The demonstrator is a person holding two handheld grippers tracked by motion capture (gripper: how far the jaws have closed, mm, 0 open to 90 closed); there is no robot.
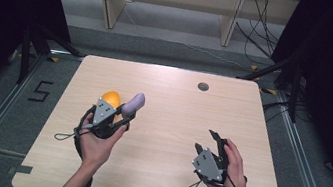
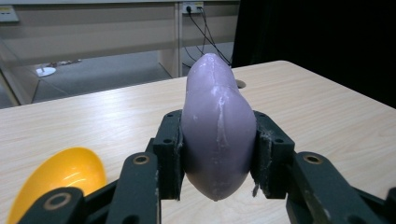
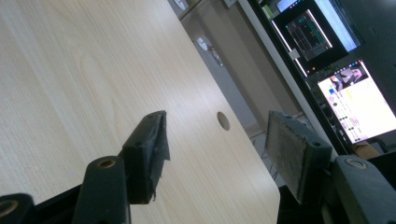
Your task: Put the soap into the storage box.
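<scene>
My left gripper is shut on a pale purple, eggplant-shaped object, which points up and away from the hand. In the left gripper view the purple object is squeezed between both pads, its tip up and its rounded end below the jaws. An orange-yellow rounded object lies on the table just left of that gripper, and shows as a yellow curve at lower left. My right gripper is held at the right of the table, open, with nothing between its pads.
The light wooden table has a round cable hole near its far edge, also seen as the hole. Black frame posts and cables stand around the table. Lit monitors lie beyond the table's edge.
</scene>
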